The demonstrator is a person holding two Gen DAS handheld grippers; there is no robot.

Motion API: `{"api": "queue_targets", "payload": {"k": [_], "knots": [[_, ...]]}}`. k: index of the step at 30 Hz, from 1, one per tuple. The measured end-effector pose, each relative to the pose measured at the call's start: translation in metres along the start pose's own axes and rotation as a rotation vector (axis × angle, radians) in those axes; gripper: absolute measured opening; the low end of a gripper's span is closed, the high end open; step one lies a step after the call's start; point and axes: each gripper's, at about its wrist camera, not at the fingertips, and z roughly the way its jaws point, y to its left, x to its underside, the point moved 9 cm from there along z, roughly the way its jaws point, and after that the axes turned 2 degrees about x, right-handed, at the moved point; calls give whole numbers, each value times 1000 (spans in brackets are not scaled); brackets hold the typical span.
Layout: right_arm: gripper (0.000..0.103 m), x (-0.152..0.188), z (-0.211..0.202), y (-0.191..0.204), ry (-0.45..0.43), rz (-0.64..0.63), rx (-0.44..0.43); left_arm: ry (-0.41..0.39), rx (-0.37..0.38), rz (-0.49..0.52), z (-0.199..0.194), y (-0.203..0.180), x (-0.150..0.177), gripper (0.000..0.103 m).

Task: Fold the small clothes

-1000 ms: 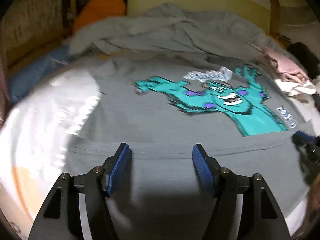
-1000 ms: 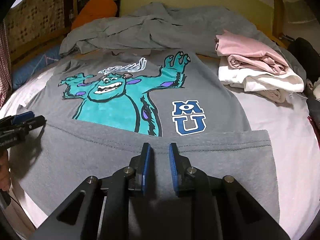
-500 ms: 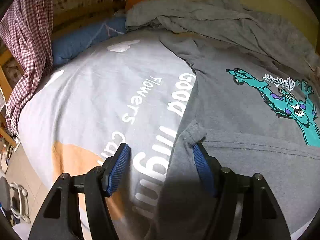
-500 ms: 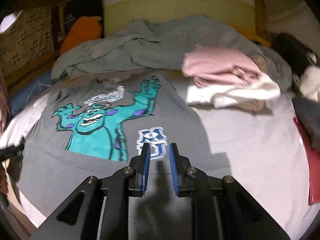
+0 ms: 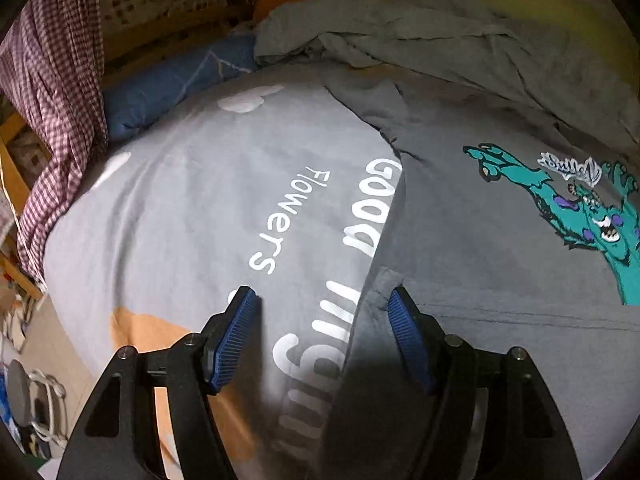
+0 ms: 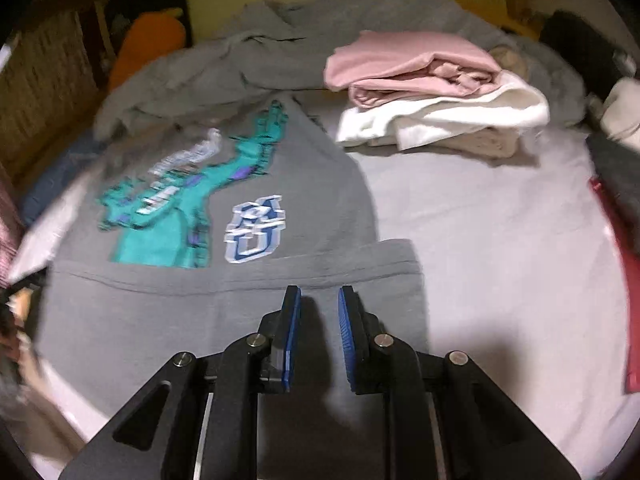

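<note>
Our grey shirt (image 6: 312,184) lies flat on the bed (image 6: 500,240), hem folded up: light, limp jersey, best pinched at its folded corners. Left gripper (image 5: 320,340) jaws are opening, empty, astride one corner; right gripper (image 6: 316,336) jaws narrow, empty.

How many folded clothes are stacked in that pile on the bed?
3 that show: a pink one on top, a white one under it, and a beige one at the bottom. More may be hidden in the pile.
</note>
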Motion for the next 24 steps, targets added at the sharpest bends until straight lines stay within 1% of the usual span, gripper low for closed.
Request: {"api": "queue_targets", "payload": {"k": [1, 3, 5, 6, 8, 10, 13, 17, 19, 20, 22, 24], "knots": [[19, -1, 1, -5, -4, 11, 9, -13, -16, 18, -1, -1, 0, 70], [19, -5, 4, -24, -10, 53, 70, -31, -42, 46, -2, -1, -1, 71], [19, -6, 4, -47, -15, 110, 121, -32, -47, 50, -1, 0, 0, 72], [19, -6, 3, -56, -15, 136, 132, -30, -42, 45, -1, 1, 0, 72], [19, -7, -1, -67, -21, 191, 113, -45, -44, 31, -4, 4, -2, 72], [19, -12, -10, -71, -57, 203, 111, -66, -70, 27, -9, 7, -3, 71], [19, -16, -26, -67, -118, 192, 88, -117, -51, 23, -21, 5, -5, 70], [21, -14, -48, -58, -172, 190, 41, -216, -12, 39, -42, 0, -13, 70], [22, -14, -54, -54, -190, 191, 32, -263, -7, 42, -53, -3, -17, 70], [22, -12, -56, -52, -197, 192, 37, -292, -30, 38, -59, -3, -19, 70], [22, -4, -59, -48, -196, 189, 51, -356, -108, 50, -70, -2, -21, 70], [22, 2, -58, -44, -184, 207, 33, -414, -105, 87, -80, -12, -22, 70]]}}
